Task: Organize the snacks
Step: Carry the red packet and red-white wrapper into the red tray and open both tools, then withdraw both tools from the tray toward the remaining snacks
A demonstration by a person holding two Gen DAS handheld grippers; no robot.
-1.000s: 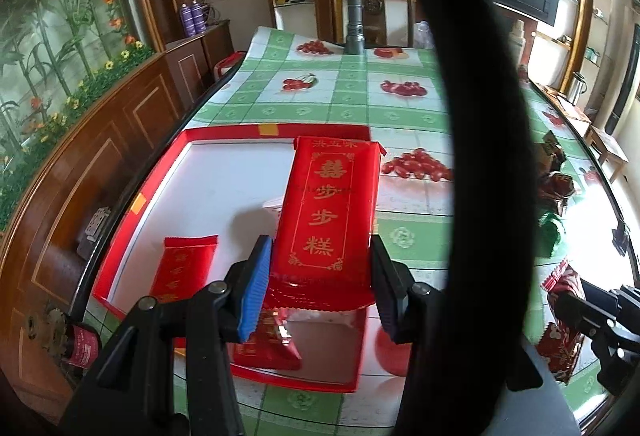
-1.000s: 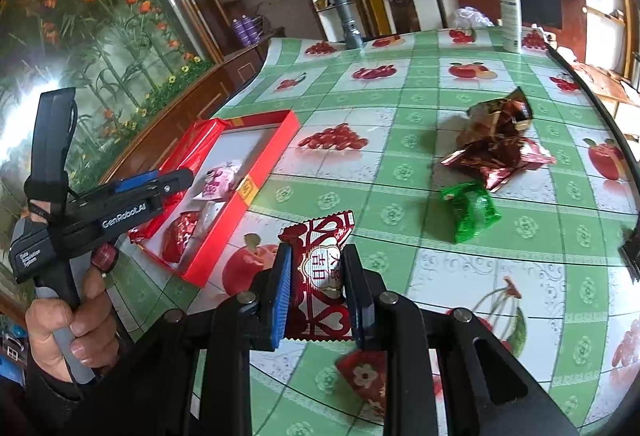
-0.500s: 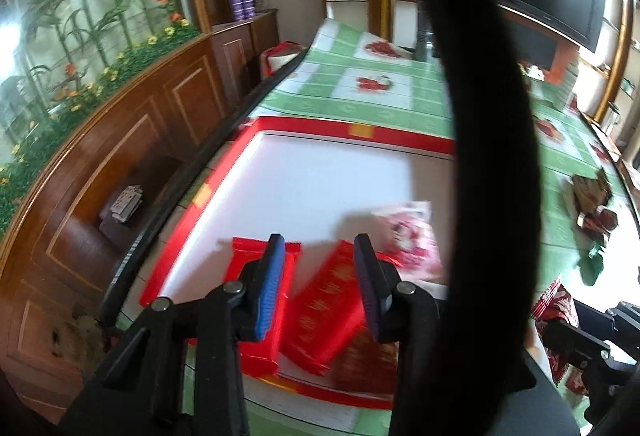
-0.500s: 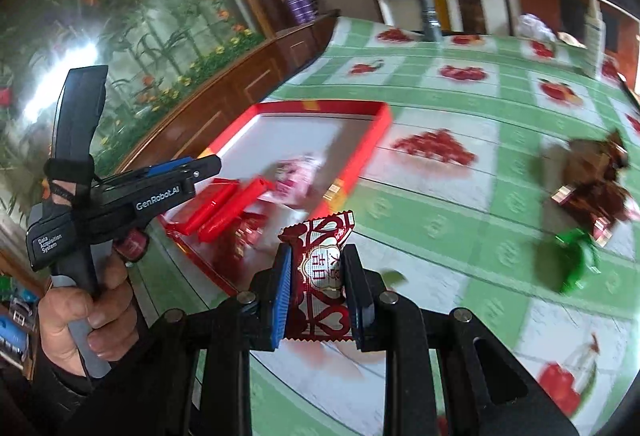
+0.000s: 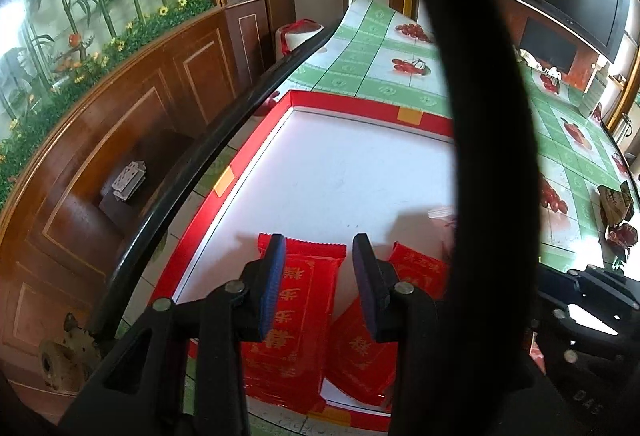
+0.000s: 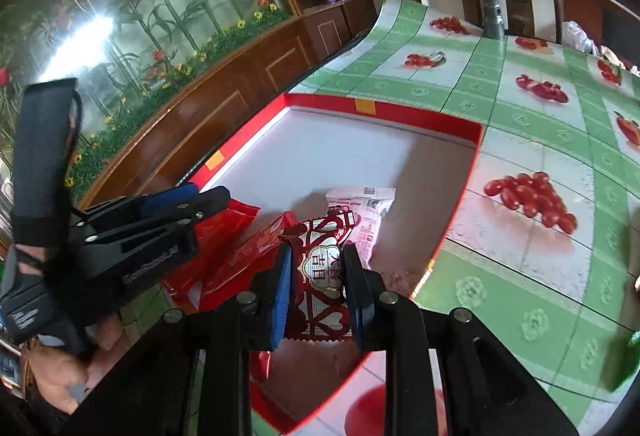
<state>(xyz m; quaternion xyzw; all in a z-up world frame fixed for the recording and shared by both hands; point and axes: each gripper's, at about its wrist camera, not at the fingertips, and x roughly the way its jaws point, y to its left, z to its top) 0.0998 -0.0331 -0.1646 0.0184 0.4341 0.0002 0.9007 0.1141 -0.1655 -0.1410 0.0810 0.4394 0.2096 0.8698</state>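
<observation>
Green fruit-print tabletop point(image 6: 532, 300) carries a red tray point(image 5: 352, 108). Right tool point(image 6: 317, 288) pinches a red heart-pattern snack packet point(image 6: 322, 268) over the tray; left tool point(image 5: 319, 280) hangs empty, slightly spread, above two long red packets point(image 5: 296, 316) (lettering's blurry, maybe Chinese).

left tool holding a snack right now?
No: the left tool has nothing between its pads; both long red packets lie in the red tray.
</observation>
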